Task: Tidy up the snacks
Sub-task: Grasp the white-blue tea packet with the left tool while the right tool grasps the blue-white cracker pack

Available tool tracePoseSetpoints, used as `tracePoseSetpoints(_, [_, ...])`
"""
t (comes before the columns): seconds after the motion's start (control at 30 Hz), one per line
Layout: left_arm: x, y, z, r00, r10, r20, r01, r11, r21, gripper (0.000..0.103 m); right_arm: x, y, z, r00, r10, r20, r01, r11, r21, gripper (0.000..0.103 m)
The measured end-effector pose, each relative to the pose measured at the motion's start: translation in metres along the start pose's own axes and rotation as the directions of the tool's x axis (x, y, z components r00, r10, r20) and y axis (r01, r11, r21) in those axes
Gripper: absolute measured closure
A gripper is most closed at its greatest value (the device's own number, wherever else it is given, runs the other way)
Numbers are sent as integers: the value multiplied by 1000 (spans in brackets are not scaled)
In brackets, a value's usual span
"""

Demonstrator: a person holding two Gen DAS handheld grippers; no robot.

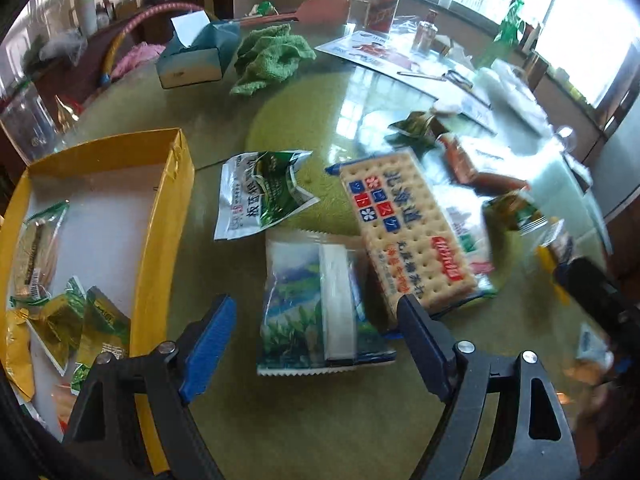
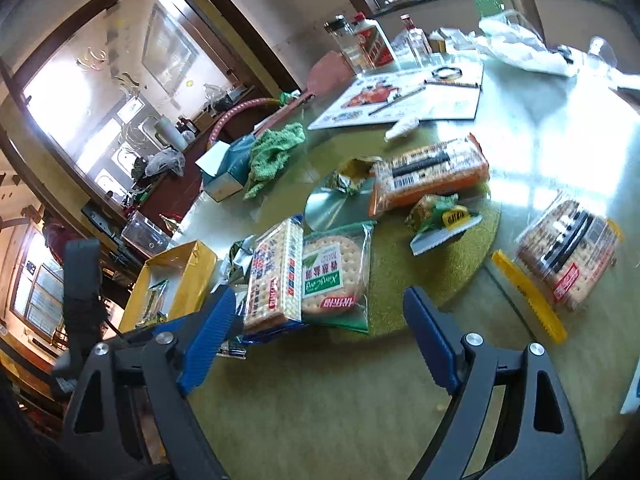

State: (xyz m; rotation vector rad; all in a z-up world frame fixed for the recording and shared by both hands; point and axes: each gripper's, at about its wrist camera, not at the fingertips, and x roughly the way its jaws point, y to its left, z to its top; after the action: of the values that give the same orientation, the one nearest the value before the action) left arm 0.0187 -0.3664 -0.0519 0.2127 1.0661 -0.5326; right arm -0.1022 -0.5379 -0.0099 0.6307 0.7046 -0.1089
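In the left wrist view, the yellow cardboard box (image 1: 160, 216) runs off the left and bottom edges, so the small green and gold packets (image 1: 76, 320) inside show only in part. The orange and green wrappers (image 1: 516, 204) at the right are smeared by blur, their print unreadable. In the right wrist view, the round-cracker pack in a green wrapper (image 2: 336, 276) lies partly under the rectangular cracker pack with blue and red print (image 2: 274, 276).
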Motion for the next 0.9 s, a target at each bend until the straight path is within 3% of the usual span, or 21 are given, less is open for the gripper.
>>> tracePoseSetpoints(0.03, [1,0,-2,1000,12,8,-12,1000,-5,24,2,2,-1,1000,2,-5,-2,1000,-5,17])
tracePoseSetpoints(0.1, [4,2,-2,1000,7,3,-7,1000,-23,42,2,6,-2,1000,2,-5,-2,1000,-17,17])
tracePoseSetpoints(0.17, [8,6,-4,1000,-7,-23,5,999,-52,44,2,14,-4,1000,9,-7,-9,999,-53,17])
tracePoseSetpoints(0.37, [-10,15,-31,1000,-25,4,25,997,-69,51,11,42,-7,999,-16,-31,11,986,-164,17])
tracePoseSetpoints(0.47, [-18,18,-46,999,-40,7,41,997,-63,53,31,57,3,994,-77,-78,61,979,-194,17])
tracePoseSetpoints(0.57, [-22,17,-54,999,-45,10,45,998,-46,53,55,72,17,972,-223,-75,198,948,-247,18])
tracePoseSetpoints(0.73, [-26,18,-61,998,-70,5,70,996,-48,54,96,97,19,944,-308,-118,249,899,-360,23])
tracePoseSetpoints(0.9, [-29,23,-66,993,-121,-2,120,991,-58,54,122,104,-2,914,-374,-157,263,841,-473,26])
